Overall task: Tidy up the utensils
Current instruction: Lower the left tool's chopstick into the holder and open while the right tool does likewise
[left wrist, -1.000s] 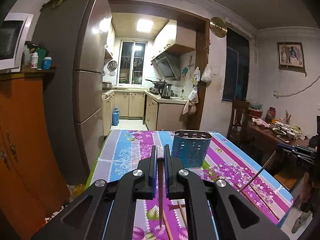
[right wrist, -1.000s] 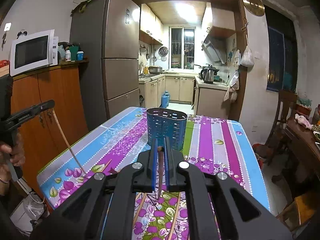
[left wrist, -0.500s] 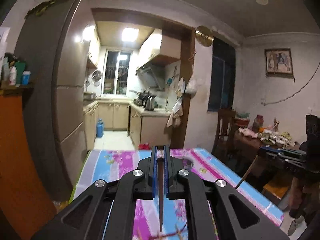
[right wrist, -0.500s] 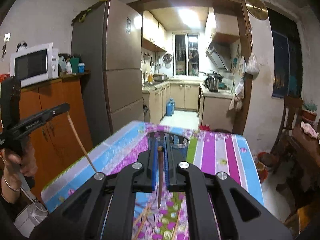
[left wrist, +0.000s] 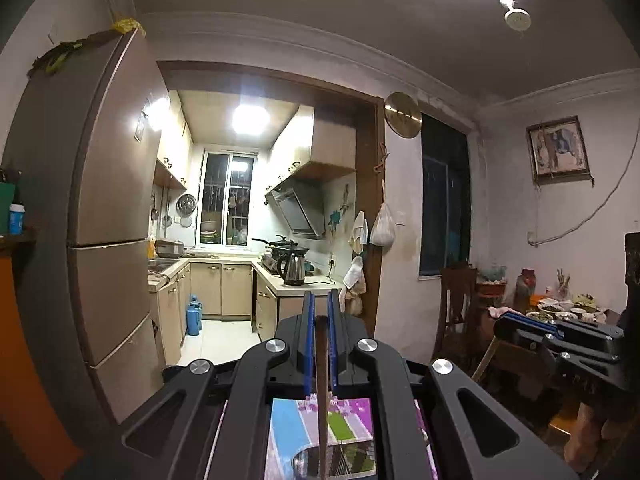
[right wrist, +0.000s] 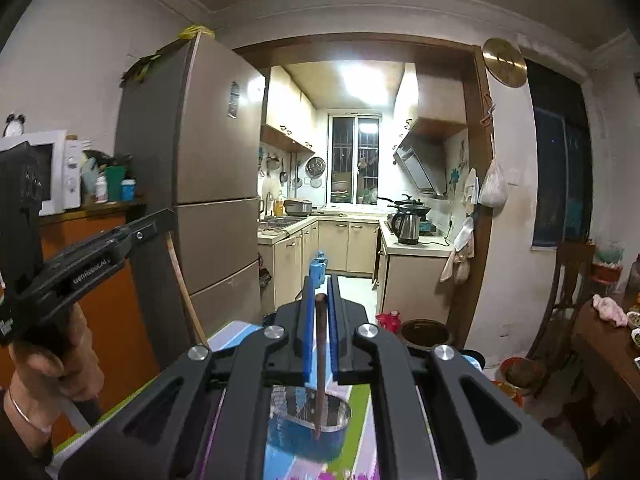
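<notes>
Change since a second ago: both grippers have risen from low over the surface. In each wrist view the striped cloth has dropped from filling the lower frame to a sliver between the gripper arms, and the kitchen doorway now fills the middle. The blue utensil holder (right wrist: 308,426), formerly ahead at mid-frame, now sits at the bottom centre, directly below the hanging chopstick tips. Reading: both sticks are lifted and lined up above the holder; lowering and release remain to be done.

Count:
- Grippers, two. Left gripper (left wrist: 319,314), jaws closed on one chopstick. Right gripper (right wrist: 320,292), jaws closed on one chopstick.
- Chopsticks held, two. Left chopstick (left wrist: 322,392) hangs down the lower centre of the left wrist view; right chopstick (right wrist: 320,360) hangs with its tip over the holder's mouth.
- Utensil holder, one, blue, perforated, upright on the surface (right wrist: 356,400); only its rim shows in the left wrist view.
- Loose chopsticks on the cloth: none in view now; hidden behind the gripper bodies, so the number left cannot be told.
- Hands in view, one (right wrist: 52,364), at the lower left of the right wrist view, holding the left gripper's handle.
</notes>
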The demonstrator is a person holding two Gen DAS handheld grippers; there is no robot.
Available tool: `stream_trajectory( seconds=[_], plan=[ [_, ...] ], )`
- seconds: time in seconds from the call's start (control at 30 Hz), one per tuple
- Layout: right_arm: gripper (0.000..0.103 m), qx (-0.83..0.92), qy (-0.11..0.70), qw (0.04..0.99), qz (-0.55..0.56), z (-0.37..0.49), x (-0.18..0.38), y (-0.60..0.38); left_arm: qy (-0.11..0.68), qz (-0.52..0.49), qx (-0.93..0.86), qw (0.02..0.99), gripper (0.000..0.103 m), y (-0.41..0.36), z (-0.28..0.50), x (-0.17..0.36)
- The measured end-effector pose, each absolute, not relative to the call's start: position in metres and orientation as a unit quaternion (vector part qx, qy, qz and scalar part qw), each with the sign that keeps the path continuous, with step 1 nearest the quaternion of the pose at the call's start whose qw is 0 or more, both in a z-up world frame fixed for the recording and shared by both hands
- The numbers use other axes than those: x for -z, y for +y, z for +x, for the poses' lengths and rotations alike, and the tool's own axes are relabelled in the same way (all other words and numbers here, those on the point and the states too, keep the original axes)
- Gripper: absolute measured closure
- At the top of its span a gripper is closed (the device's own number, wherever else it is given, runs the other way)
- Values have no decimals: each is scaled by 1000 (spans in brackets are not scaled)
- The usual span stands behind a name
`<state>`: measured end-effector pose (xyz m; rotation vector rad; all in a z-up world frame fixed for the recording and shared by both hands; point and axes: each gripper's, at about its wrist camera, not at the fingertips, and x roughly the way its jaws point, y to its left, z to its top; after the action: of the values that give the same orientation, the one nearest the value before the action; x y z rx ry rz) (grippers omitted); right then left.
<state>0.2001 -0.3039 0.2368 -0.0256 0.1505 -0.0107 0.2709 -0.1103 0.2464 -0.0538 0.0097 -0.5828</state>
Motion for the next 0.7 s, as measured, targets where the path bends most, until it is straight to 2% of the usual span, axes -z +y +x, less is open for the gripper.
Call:
stream_trajectory(
  seconds=[0.13,0.37,0.67,0.7],
  plan=[
    [98,18,79,997,-2,236,-223,-319,16,-35,286,957,96,-130,307,-236],
    [98,14,118,992,28,278,-183,-328,70,-18,281,957,96,-160,354,-181],
    [97,2,182,983,20,297,-132,-313,105,9,260,960,95,-171,364,-124],
    [95,4,185,983,16,296,-130,-311,106,9,258,960,95,-168,363,-121]
  ],
)
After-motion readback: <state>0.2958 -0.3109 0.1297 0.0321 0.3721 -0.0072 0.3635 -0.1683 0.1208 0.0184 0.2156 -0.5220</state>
